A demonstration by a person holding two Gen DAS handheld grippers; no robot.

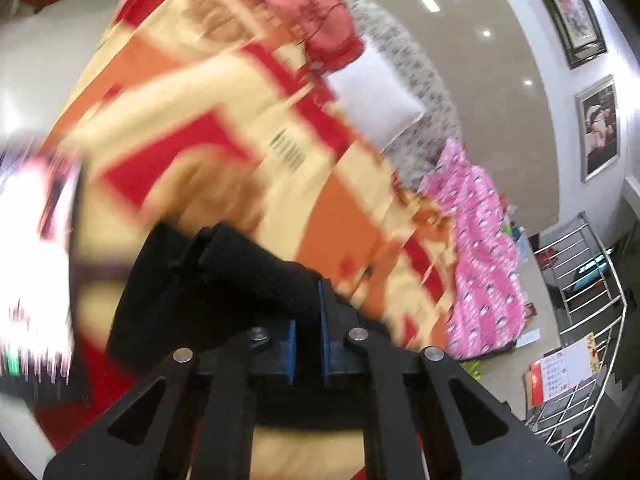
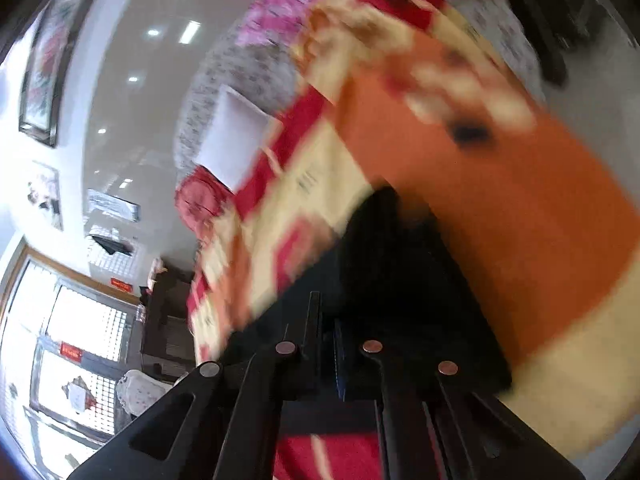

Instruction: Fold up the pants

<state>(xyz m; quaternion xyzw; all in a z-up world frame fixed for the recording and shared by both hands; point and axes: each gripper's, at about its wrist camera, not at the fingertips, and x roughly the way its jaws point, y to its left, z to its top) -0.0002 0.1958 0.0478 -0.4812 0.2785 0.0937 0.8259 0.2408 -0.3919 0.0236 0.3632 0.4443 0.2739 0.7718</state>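
The black pants [image 1: 224, 280] hang in a bunched fold over a bed covered by a red, orange and cream bedspread [image 1: 224, 120]. My left gripper [image 1: 307, 312] is shut on the pants, with the black cloth pinched between its blue pads and draped over the left finger. In the right wrist view the pants [image 2: 400, 280] spread dark over the bedspread [image 2: 520, 220]. My right gripper [image 2: 326, 320] has its fingers almost together, with black cloth caught at the tips. Both views are blurred and tilted.
On the bed lie a pink patterned blanket [image 1: 480, 248], a white pillow [image 1: 376, 100] and a red cushion [image 1: 316, 20]. A metal rack [image 1: 588, 280] stands by the wall at the right. A barred window [image 2: 80, 340] and dark furniture [image 2: 168, 320] sit beyond the bed.
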